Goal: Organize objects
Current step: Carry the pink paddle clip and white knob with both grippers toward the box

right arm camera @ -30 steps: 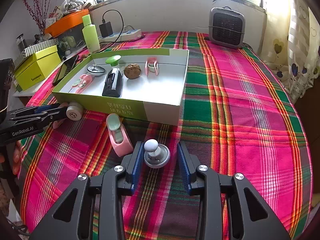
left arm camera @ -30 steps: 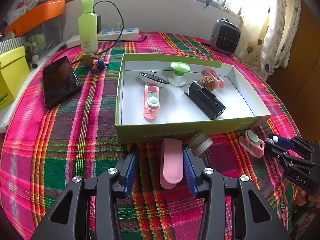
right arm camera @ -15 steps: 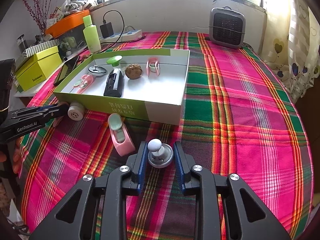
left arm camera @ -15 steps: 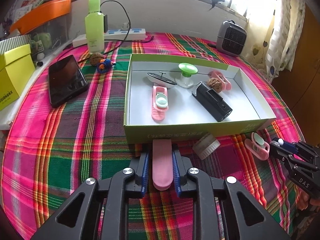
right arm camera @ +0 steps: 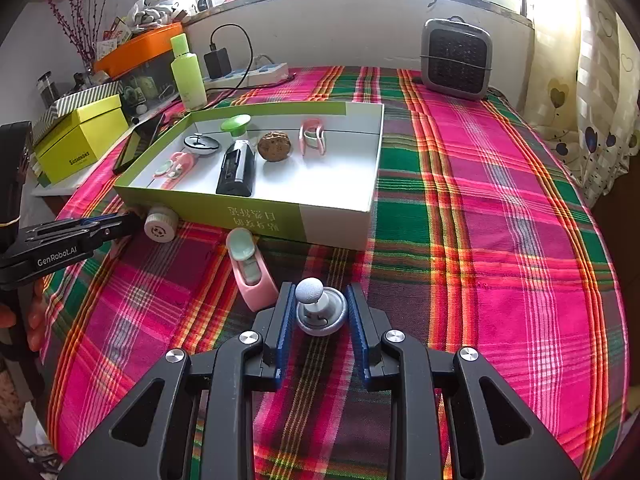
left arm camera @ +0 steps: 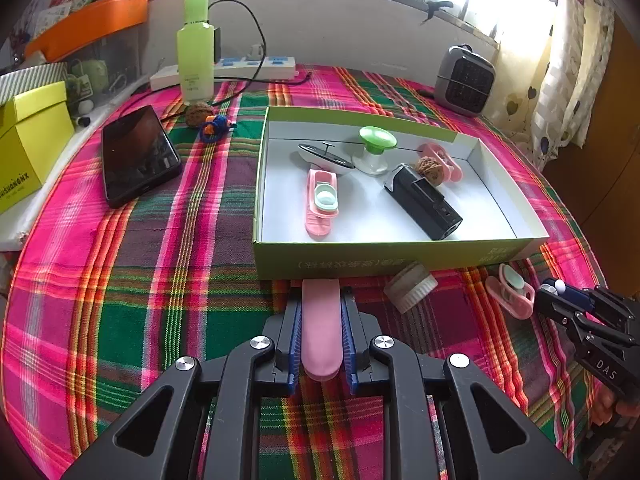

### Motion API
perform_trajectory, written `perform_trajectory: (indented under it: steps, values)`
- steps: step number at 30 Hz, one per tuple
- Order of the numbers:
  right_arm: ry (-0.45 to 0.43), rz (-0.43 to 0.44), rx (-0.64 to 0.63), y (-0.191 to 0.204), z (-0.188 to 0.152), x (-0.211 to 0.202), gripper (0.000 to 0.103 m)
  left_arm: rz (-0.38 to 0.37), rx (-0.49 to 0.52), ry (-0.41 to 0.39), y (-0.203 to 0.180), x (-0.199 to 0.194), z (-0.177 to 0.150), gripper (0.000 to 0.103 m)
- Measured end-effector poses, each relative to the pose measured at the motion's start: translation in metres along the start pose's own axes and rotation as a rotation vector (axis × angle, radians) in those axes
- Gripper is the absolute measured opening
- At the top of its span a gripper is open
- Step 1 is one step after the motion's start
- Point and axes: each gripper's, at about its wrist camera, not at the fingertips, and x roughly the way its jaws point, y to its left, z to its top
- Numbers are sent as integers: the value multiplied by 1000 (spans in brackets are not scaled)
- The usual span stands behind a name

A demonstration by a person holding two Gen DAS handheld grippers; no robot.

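Left claw (left arm camera: 321,336) grips pink case (left arm camera: 321,330) (lengthwise) — flat.

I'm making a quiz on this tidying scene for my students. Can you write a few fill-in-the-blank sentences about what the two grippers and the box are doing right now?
1. The left gripper has its jaws closed on a flat ____ piece.
2. The silver knob between the right gripper jaws is topped by a small ____.
3. The walnut lies ____ the green box.
4. The round white cap lies on the tablecloth ____ the box.

Missing words: pink; ball; inside; outside
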Motion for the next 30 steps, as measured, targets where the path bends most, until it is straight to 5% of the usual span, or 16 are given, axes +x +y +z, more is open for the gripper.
perform_trajectory:
  steps: [30]
  values:
    - [-42, 8, -11, 8, 5, -15, 27, -19, 31, -53, -12, -28, -1, 16]
